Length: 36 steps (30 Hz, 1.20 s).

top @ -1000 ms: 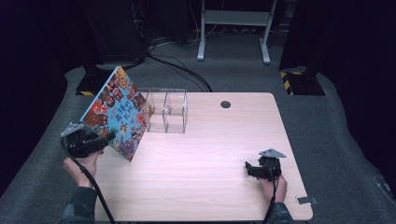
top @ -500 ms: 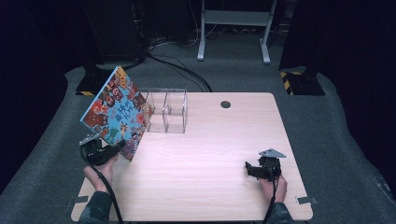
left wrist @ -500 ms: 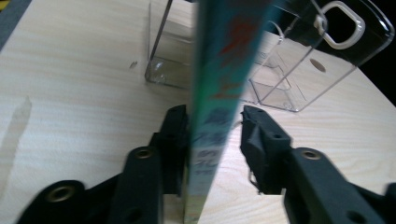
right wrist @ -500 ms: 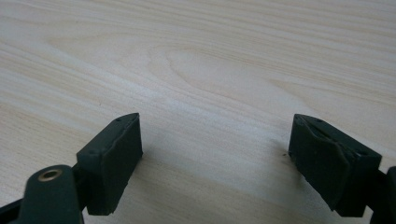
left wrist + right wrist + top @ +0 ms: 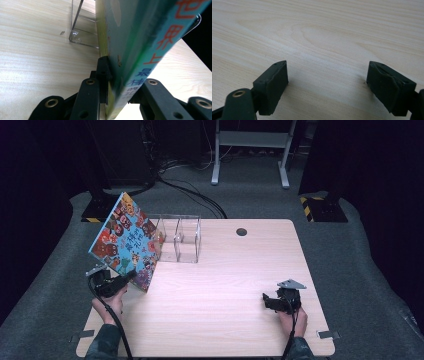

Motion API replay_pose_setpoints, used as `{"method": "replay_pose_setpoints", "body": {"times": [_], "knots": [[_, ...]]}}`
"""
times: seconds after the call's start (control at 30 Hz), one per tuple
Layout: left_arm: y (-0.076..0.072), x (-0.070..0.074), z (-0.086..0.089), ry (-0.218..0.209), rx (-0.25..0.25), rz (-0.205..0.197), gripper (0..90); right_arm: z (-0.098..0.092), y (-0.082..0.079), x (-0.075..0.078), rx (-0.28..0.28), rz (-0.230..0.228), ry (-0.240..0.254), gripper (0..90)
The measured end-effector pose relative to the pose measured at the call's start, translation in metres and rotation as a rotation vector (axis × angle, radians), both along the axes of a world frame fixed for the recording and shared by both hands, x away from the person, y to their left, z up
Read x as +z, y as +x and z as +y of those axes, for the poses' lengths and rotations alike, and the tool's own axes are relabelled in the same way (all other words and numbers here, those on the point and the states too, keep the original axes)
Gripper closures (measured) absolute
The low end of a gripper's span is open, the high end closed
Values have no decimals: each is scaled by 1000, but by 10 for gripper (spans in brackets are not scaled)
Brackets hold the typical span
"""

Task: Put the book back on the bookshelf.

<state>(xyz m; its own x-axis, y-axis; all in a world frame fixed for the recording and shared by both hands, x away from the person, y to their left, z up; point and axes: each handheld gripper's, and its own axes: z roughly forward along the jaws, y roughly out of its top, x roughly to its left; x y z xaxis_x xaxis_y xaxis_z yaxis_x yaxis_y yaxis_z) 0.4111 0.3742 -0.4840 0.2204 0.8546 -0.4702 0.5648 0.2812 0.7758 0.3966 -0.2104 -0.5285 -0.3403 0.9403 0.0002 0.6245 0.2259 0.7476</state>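
While my left hand-held gripper [image 5: 131, 276] pinches tilted book [image 5: 126, 240] against clear organizer [image 5: 180, 239]; right hand-held gripper [image 5: 327, 87] spread on tabletop [image 5: 220, 270].

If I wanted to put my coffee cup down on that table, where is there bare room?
The widest bare patch is the middle of the table, between the left tongs gripping the book and the open right tongs. The far right side beyond the cable hole is free too. The far left is crowded by book and clear organizer.
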Motion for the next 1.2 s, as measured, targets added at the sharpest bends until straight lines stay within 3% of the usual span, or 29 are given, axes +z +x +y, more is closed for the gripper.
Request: {"method": "replay_pose_setpoints", "body": {"times": [0.2, 0.27, 0.53, 0.63, 0.73, 0.83, 1.03, 1.2], "knots": [[4, -1, 3, -36, -10, -3, 745, 0, 0, 0, 0, 1, 0, 168], [3, 0, 4, -18, -12, -6, 693, 0, 0, 0, 0, 1, 0, 168], [-5, 11, 1, 146, -18, -14, 382, 0, 0, 0, 0, 0, 0, 168], [-8, 14, -3, 216, -31, 10, 254, 0, 0, 0, 1, 4, 0, 168], [-11, 14, -6, 257, -42, 21, 175, 0, 0, 0, 1, 3, 0, 168], [-14, 13, -7, 298, -61, 22, 146, 0, 0, 0, -1, 0, 1, 168], [-24, 9, -8, 305, -58, 10, 130, 0, 0, 0, -1, 1, 0, 168], [-33, 4, -6, 345, -82, 31, 106, 0, 0, 0, -1, 0, 0, 169]]}}
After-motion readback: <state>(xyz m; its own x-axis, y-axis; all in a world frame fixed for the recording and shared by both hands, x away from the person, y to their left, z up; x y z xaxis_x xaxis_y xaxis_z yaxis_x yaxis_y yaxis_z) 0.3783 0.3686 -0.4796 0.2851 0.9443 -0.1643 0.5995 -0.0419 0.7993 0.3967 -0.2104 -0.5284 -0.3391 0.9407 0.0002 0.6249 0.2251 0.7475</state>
